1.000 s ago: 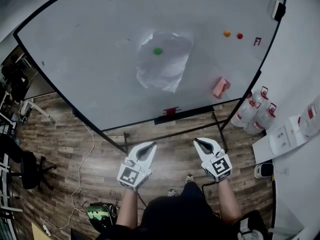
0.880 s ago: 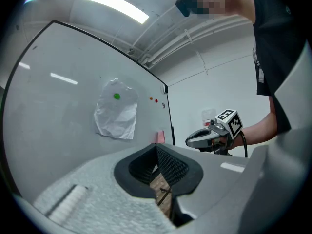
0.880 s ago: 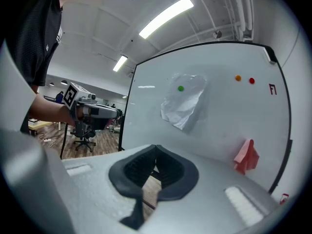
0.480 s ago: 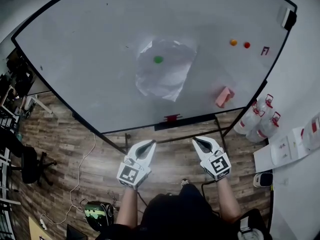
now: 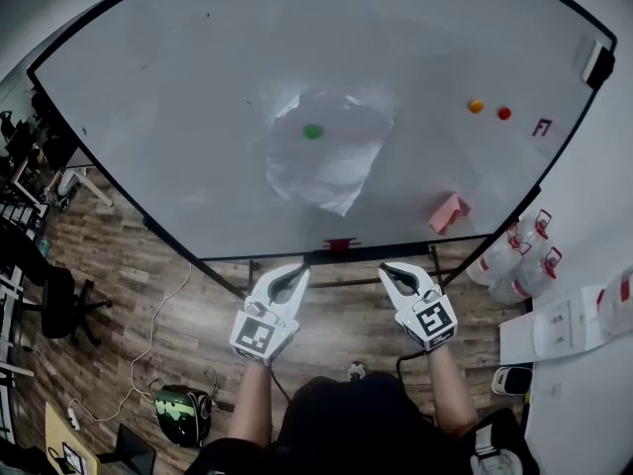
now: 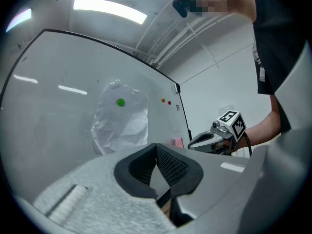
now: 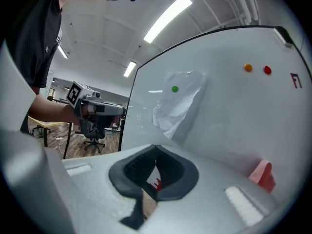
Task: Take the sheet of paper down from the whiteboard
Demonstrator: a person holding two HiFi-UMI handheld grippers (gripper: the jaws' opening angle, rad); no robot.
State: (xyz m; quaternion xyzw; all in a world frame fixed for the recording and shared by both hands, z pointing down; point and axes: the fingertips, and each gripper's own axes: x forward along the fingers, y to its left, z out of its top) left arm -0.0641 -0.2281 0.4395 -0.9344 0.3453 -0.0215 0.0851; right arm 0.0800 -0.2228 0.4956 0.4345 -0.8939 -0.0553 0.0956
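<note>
The creased paper [image 5: 326,161] hung mid-whiteboard [image 5: 148,97] under a green magnet [image 5: 313,132]; any print on it could not be made out. A small red mark [image 5: 541,126] at the board's right resembled an F. The board's top edge was cut off. The left gripper [image 5: 300,271] and right gripper [image 5: 388,270] were both closed tight, empty, short of the board
</note>
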